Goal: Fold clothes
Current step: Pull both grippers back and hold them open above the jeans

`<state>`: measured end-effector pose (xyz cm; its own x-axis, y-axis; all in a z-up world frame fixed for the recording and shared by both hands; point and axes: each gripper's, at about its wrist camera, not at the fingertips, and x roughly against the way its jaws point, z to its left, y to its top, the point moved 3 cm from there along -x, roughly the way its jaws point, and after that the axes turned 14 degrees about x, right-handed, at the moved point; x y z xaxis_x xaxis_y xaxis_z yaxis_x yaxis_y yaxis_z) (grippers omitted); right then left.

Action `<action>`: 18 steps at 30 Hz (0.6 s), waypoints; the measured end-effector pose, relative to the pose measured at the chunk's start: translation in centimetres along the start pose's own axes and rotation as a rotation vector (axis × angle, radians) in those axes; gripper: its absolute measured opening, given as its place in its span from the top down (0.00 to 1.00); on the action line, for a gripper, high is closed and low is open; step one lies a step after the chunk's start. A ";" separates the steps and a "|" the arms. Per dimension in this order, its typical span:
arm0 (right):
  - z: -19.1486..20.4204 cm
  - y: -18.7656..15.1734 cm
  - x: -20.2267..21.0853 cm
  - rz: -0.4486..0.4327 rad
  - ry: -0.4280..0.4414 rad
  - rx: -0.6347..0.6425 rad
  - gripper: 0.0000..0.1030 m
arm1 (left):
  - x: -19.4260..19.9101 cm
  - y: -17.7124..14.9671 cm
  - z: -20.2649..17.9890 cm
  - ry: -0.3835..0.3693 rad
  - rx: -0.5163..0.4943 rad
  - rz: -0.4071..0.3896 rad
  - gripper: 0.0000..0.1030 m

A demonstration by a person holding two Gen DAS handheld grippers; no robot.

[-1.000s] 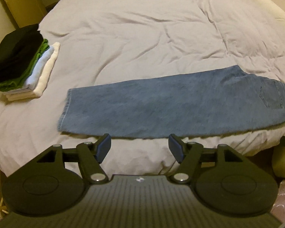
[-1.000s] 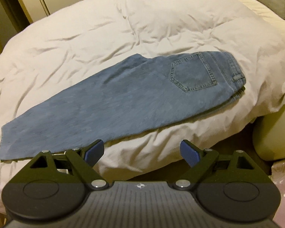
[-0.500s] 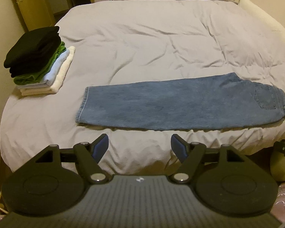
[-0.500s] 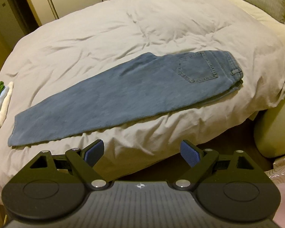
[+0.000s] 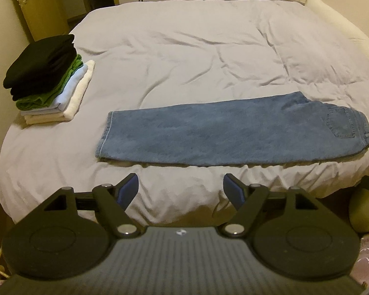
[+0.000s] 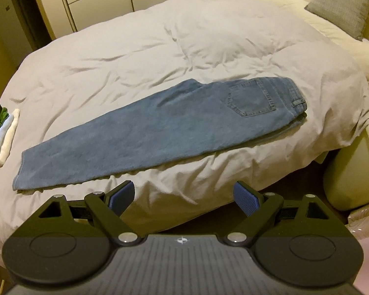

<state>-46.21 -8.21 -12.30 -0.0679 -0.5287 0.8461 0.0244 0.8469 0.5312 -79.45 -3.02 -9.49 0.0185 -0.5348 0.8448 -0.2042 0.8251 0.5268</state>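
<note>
Blue jeans lie flat on the grey duvet, folded lengthwise, with the hems at the left and the waist with a back pocket at the right. My left gripper hangs over the bed's near edge, short of the jeans' near side; its jaws are opening and nothing is between them. Wide open and empty, my right gripper is also held back from the jeans, over the bed's front edge.
A stack of folded clothes, black on top, then green, pale blue and cream, sits at the bed's left edge. Pillows lie at the far right. A pale round container stands on the floor to the right of the bed.
Both grippers have drawn back and up from the bed, so the jeans look smaller and farther off. The left jaws have spread a little wider. The jeans have not moved.
</note>
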 end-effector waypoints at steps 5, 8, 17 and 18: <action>-1.0 1.3 -2.0 0.021 0.007 0.000 0.13 | -1.8 1.1 -1.1 0.018 0.018 0.014 0.25; -1.8 2.2 -3.7 0.044 0.016 0.009 0.13 | -3.5 1.9 -1.9 0.044 0.036 0.025 0.24; -7.6 5.7 -10.6 0.136 0.059 0.103 0.13 | -10.9 3.5 -7.0 0.123 0.139 0.087 0.24; -8.6 6.1 -11.6 0.147 0.064 0.116 0.13 | -11.8 3.4 -7.9 0.125 0.156 0.096 0.24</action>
<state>-36.67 2.59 -18.45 -0.0082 -0.3985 0.9171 -0.0855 0.9141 0.3964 -72.63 7.59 -16.95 0.1107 -0.4205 0.9005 -0.3597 0.8277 0.4307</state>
